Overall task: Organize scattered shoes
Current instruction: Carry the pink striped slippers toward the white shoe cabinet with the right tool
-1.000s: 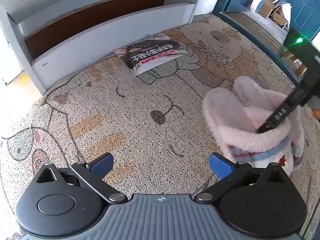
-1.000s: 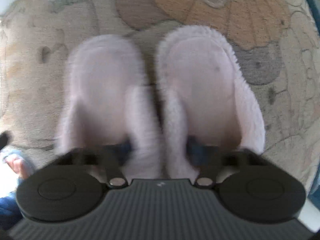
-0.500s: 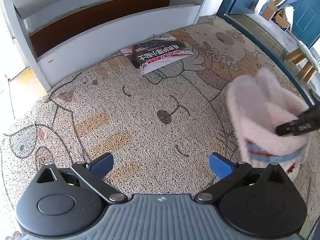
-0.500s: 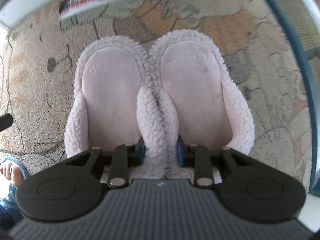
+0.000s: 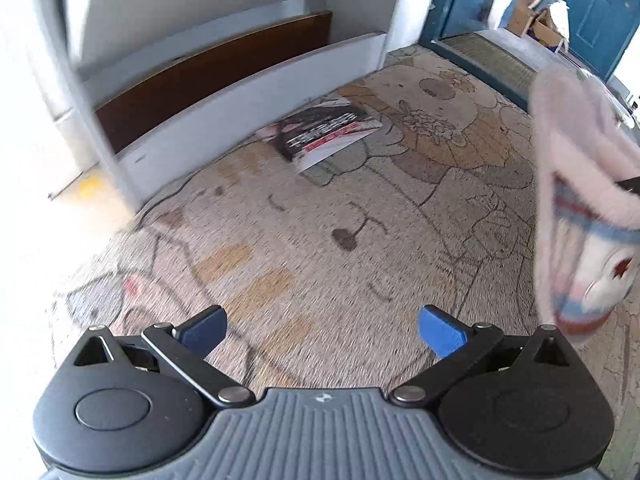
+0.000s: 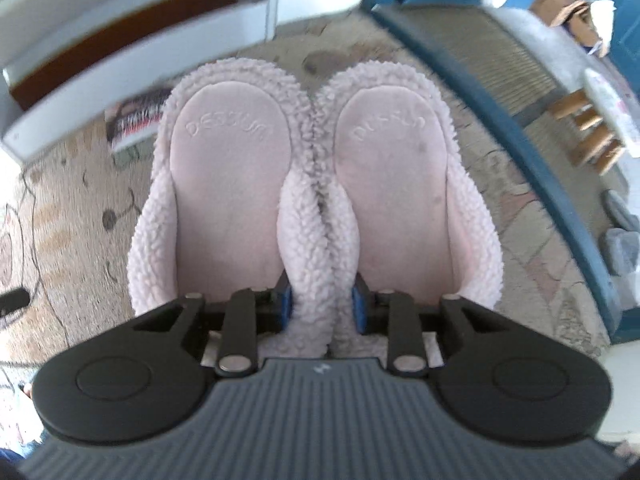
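Two fluffy pink slippers point(image 6: 320, 200) hang side by side in the right wrist view, their insoles facing the camera. My right gripper point(image 6: 322, 307) is shut on their two inner walls, pinched together between the blue pads, and holds the pair clear of the mat. In the left wrist view the same slippers point(image 5: 576, 200) hang blurred at the right edge, striped toe caps down. My left gripper point(image 5: 322, 330) stands open over the patterned mat point(image 5: 304, 240) with nothing between its fingers.
A white shoe rack with a brown shelf point(image 5: 208, 76) stands at the mat's far side. A magazine point(image 5: 324, 132) lies on the mat before it. A blue door frame point(image 6: 520, 120) and threshold run along the right. Grey footwear point(image 6: 620, 248) lies beyond it.
The right gripper closed on the slippers' inner walls and lifted the pair off the mat, tilting toward the rack. The left gripper rose a little and stayed open.
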`<state>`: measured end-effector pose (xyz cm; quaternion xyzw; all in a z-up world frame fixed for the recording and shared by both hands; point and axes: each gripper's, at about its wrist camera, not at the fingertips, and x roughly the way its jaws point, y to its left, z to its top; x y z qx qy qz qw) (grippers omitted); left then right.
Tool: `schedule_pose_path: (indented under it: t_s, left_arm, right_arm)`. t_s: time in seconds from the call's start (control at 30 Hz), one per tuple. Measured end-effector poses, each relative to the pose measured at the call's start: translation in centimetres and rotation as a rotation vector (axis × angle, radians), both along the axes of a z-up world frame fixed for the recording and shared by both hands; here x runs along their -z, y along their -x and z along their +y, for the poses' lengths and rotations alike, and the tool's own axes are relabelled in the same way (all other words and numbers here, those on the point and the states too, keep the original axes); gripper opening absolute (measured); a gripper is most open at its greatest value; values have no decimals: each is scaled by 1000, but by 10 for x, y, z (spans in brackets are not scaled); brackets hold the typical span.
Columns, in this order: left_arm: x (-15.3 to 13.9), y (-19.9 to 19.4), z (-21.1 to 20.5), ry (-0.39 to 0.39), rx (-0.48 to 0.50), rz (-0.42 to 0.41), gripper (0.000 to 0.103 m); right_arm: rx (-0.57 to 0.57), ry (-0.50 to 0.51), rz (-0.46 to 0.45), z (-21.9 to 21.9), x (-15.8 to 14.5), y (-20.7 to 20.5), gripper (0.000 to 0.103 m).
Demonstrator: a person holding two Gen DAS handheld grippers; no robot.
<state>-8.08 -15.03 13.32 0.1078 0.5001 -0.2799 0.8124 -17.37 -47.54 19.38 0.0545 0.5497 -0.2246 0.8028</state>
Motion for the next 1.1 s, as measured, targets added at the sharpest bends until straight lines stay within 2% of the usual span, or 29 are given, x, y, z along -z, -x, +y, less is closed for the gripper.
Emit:
schedule_pose_path:
  t_s: [0.23,0.37,0.47,0.57,0.87,1.1]
  left_arm:
    - [-27,3,46,-12,-61,-31,102]
    - [-46,5,77,-12,-113,-17,102]
    - [-69,7,99,1,-145,-61,102]
    - [-88,8,120,14,-191,-102,102]
    - [-127,9,169,58,-295,-153,102]
    - [-145,14,186,90,-331,-173,102]
  right_arm:
    - [40,79,-150,15,-55,26,25]
    - [30,155,-225,37,-73,28,25]
    - [7,225,-262,54,-93,28,25]
    - [10,249,-284,58,-119,29,25]
    - [60,251,-428,52,-217,55,25]
    - [-6,320,-494,66,-312,47,25]
